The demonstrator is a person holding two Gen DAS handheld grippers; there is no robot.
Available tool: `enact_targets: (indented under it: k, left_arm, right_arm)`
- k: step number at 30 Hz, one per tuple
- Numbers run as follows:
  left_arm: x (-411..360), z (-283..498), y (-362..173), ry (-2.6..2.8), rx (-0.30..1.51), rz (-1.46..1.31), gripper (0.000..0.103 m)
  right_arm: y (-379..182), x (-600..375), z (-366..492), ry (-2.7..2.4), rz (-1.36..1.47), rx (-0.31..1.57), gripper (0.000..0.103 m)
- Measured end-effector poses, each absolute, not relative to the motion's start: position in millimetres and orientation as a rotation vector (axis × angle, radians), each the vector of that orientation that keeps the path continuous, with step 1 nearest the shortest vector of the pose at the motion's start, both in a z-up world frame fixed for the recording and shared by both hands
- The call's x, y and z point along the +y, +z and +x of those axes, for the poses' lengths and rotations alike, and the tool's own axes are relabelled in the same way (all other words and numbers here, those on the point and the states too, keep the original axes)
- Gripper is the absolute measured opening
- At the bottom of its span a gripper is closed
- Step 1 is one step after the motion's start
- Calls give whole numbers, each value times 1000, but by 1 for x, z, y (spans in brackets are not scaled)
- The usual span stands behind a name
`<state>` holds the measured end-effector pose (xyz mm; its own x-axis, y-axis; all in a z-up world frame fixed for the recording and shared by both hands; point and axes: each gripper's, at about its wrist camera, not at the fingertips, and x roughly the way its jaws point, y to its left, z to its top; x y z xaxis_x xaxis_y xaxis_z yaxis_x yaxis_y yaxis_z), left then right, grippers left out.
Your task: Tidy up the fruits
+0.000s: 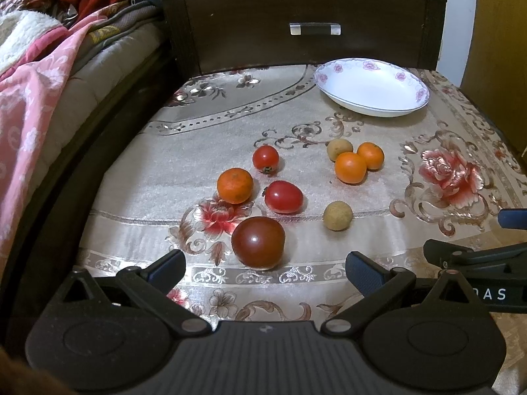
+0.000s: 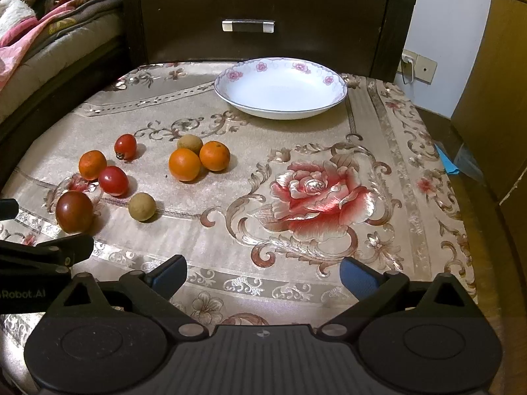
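Note:
Several fruits lie loose on the floral tablecloth. A dark red tomato (image 1: 258, 242) (image 2: 74, 211) is nearest, just ahead of my open, empty left gripper (image 1: 265, 271). Behind it lie two small red tomatoes (image 1: 283, 196) (image 1: 265, 159), a lone mandarin (image 1: 235, 185), two mandarins (image 1: 350, 167) (image 1: 371, 155) and two tan longans (image 1: 337, 215) (image 1: 339, 149). An empty white floral plate (image 1: 371, 86) (image 2: 280, 87) stands at the back. My right gripper (image 2: 263, 276) is open and empty over bare cloth, right of the fruits.
A dark wooden nightstand (image 1: 303, 23) stands behind the table. A bed with pink blankets (image 1: 36, 75) runs along the left. A wall socket (image 2: 415, 64) and brown cabinet (image 2: 494, 82) are on the right. The table edge drops off at the right.

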<state>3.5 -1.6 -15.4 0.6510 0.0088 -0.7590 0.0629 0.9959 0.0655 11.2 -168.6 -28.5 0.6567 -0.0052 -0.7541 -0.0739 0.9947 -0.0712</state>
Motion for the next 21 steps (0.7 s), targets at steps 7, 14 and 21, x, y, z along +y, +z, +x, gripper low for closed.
enact_targets:
  k: [7, 14, 21]
  left_arm:
    - [0, 4, -16, -26, 864, 87, 103]
    - [0, 4, -15, -25, 861, 94, 103]
    - [2, 2, -11, -19, 855, 105, 103]
  right_arm:
    - [-30, -167, 14, 44, -100, 859, 95]
    - [-30, -166, 13, 48, -103, 859, 95]
    - [-28, -166, 13, 63, -106, 856, 94]
